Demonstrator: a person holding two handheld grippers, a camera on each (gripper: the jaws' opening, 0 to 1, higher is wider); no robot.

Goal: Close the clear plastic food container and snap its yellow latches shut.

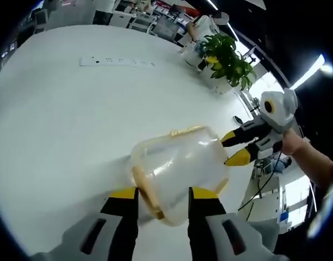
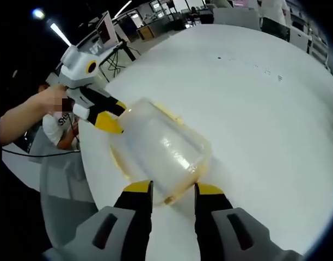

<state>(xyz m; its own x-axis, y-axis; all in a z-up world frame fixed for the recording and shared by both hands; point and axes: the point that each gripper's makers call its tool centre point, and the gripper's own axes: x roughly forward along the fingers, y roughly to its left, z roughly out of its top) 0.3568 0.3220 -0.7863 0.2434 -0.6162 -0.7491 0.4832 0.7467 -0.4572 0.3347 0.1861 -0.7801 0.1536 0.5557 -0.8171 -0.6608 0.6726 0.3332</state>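
Note:
A clear plastic food container (image 1: 180,163) lies on its side on the white table (image 1: 57,125), a yellow latch (image 1: 147,191) at its near end. The jaws of my left gripper (image 1: 164,193) stand on either side of that end and look shut on it. My right gripper (image 1: 235,148) comes in from the right, its yellow tips against the container's far end. In the right gripper view the container (image 2: 164,144) lies lengthwise. The right gripper (image 2: 173,188) clasps its near end, and the left gripper (image 2: 111,115) meets the far end.
A white power strip (image 1: 117,62) lies far back on the table. A potted plant (image 1: 229,60) stands near the table's far right edge. A person's forearm (image 2: 22,117) holds the left gripper beyond the table edge (image 2: 87,163). Bare tabletop (image 2: 264,109) stretches to the right.

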